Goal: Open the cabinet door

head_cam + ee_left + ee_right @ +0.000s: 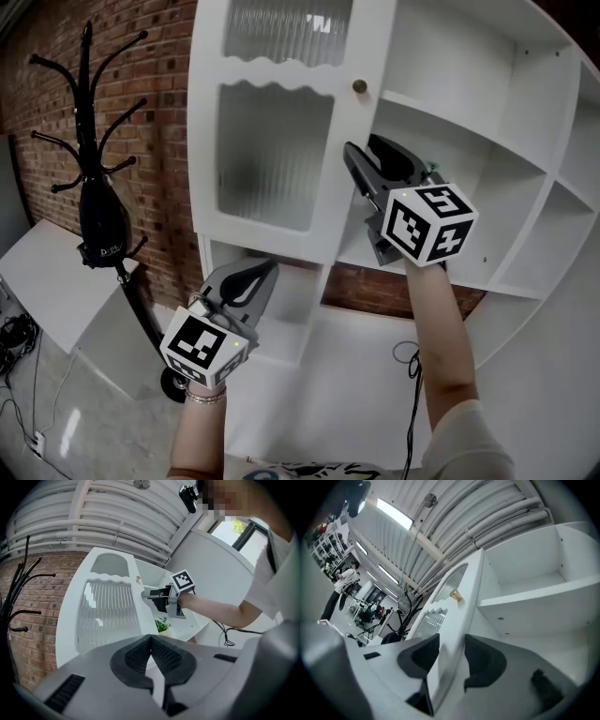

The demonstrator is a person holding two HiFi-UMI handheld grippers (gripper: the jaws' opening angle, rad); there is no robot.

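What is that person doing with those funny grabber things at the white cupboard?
A person is opening a white cabinet with two hand-held grippers. The cabinet door, with its ribbed glass panes, already stands swung out, so the shelves behind it show. The right gripper has its jaws apart with the door's edge between them, not pinching it. The left gripper is lower down with its jaws together, holding nothing.

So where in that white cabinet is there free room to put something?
The top shelf right of the knob is bare, as are the cubbies on the far right. The middle shelf is crowded: the open right gripper straddles the cabinet door there.
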